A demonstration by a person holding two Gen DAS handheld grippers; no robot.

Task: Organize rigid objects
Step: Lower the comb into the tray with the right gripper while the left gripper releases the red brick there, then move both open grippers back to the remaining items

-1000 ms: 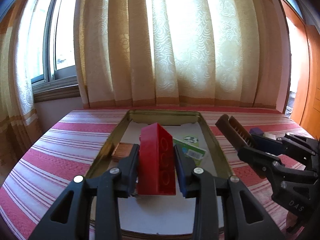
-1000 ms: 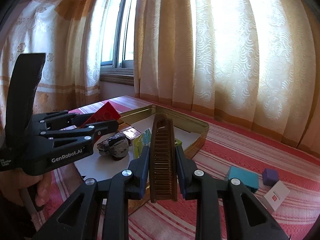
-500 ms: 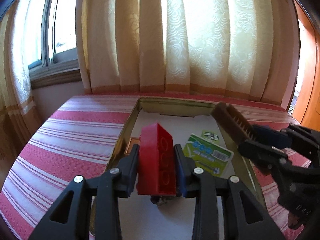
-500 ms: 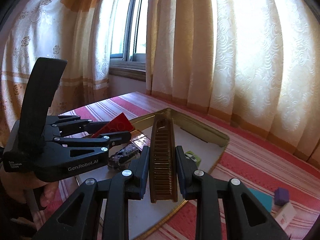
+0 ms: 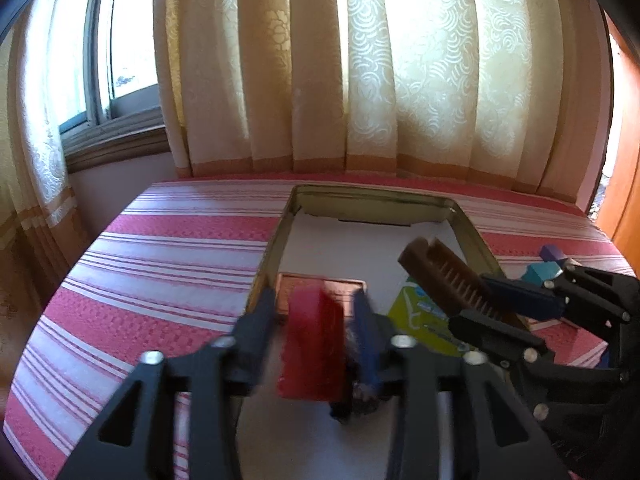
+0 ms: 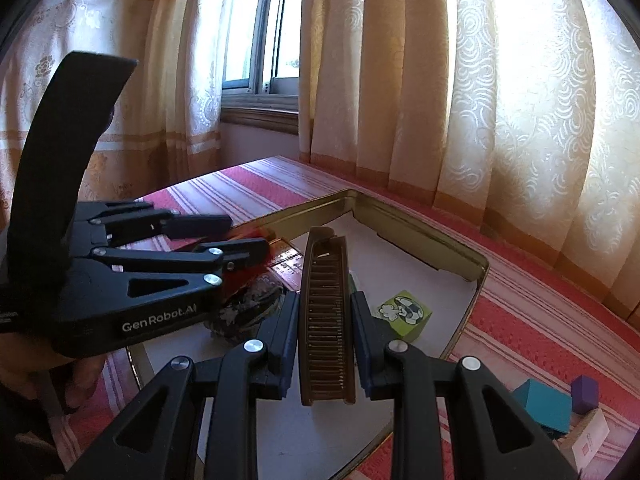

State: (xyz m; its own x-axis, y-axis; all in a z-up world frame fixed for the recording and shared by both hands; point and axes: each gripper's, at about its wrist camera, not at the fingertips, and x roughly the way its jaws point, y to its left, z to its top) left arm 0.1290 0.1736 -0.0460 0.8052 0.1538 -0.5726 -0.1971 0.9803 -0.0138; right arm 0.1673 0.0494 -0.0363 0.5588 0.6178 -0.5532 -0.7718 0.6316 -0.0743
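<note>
The chunky red plastic brick (image 5: 314, 346) is pure motion blur, no studs readable. A dark speckled lump (image 6: 246, 312) sits half hidden behind the left gripper (image 6: 240, 236), can't tell what it is.

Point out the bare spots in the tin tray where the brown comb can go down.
Free: the white floor along the tray's far wall, beyond the copper tin, and the stretch nearest the right gripper, which is shut on the comb. Crowded: the left side, around the red block and green box.
</note>
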